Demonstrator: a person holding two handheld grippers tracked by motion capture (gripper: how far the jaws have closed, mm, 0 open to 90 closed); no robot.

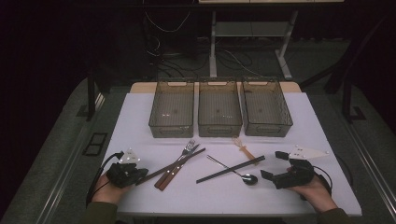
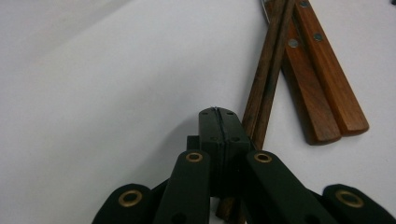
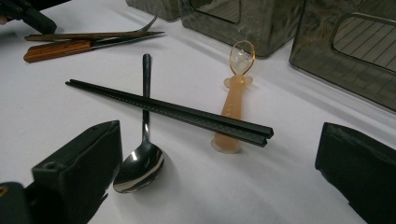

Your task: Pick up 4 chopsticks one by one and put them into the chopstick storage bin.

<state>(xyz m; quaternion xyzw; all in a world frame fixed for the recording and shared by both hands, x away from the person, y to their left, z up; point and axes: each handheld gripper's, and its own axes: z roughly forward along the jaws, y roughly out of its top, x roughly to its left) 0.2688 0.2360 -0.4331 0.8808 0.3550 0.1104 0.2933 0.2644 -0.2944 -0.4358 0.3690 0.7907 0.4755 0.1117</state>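
Your left gripper (image 1: 140, 172), at the lower left of the high view, is clenched flat with nothing between the jaws — in the left gripper view the wooden chopsticks (image 2: 266, 79) run just beside and under the closed tips, at the centre right of that frame, next to the two wood-handled utensils (image 2: 322, 79). Your right gripper (image 3: 219, 182) is spread wide at the lower right of the high view, facing the black chopsticks (image 3: 173, 112), which lie across the steel spoon (image 3: 142, 154) and the amber plastic spoon (image 3: 236, 100).

The wooden pair should be light, stiff and thin, and likely to roll or scissor apart — take both sticks together near the near end, squarely across their width, so neither slips out.
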